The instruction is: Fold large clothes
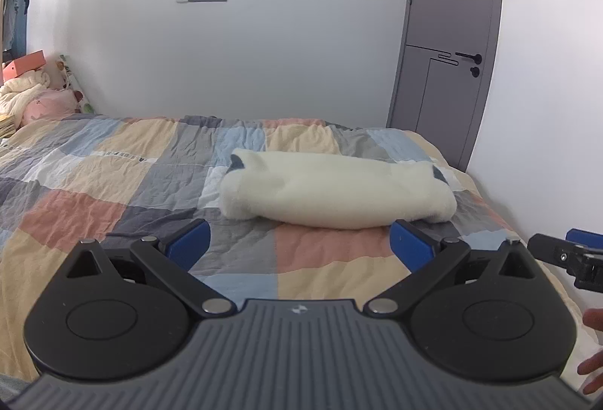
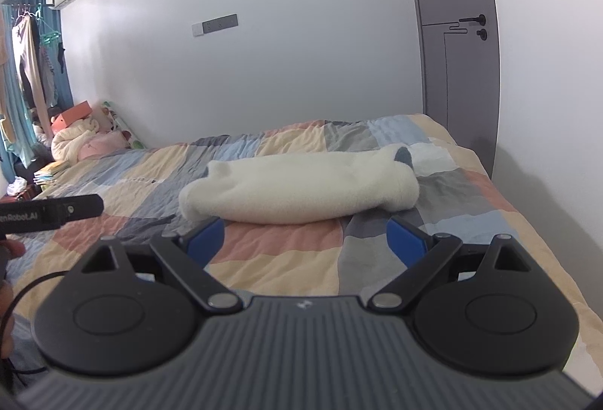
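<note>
Centrally in the left wrist view, the folded cream garment (image 1: 335, 191) lies on the patchwork bed (image 1: 113, 161), beyond the left gripper (image 1: 299, 246), jaws spread and empty. Likewise in the right wrist view, the right gripper (image 2: 305, 238) gapes empty below mid-frame; a one-sided pinch would likely unroll the soft bundle.

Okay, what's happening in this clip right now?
A person is folding clothes on a bed with tongs in each hand. A fluffy white garment lies folded into a compact bundle on the checked bedspread. Both the left tongs and the right tongs are open, empty and held back from the bundle, touching nothing. The fold looks done or nearly so.
</note>
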`<state>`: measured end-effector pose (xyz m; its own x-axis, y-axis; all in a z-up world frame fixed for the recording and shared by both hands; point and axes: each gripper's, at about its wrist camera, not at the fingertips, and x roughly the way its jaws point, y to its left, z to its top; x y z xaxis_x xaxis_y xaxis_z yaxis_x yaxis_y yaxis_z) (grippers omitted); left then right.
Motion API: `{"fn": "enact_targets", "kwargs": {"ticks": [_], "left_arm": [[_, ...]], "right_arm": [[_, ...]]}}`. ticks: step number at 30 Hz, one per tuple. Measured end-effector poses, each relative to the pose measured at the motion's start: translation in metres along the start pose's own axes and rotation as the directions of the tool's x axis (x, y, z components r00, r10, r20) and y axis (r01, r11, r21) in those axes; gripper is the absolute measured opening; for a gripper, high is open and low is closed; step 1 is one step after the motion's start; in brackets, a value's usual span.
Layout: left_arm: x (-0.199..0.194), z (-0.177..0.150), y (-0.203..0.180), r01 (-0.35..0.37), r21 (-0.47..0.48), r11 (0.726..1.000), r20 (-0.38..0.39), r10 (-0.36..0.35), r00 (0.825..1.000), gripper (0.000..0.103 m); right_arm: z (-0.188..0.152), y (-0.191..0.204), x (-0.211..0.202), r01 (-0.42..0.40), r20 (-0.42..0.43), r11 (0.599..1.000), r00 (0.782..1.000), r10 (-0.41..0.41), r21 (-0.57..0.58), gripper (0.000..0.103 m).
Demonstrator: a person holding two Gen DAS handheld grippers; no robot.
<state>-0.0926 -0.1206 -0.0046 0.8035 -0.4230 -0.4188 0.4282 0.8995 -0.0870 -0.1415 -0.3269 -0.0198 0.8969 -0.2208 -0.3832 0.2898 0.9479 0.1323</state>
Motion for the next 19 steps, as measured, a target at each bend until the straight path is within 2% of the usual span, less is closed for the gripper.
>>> {"fn": "enact_targets", "kwargs": {"ticks": [19], "left_arm": [[-0.017,-0.002,-0.008,0.010,0.000,1.000,0.015,-0.010,1.000,0.103]], "right_arm": [[-0.011,0.002,-0.010,0.013,-0.028,1.000,1.000,-0.013,0.004,0.094]]}}
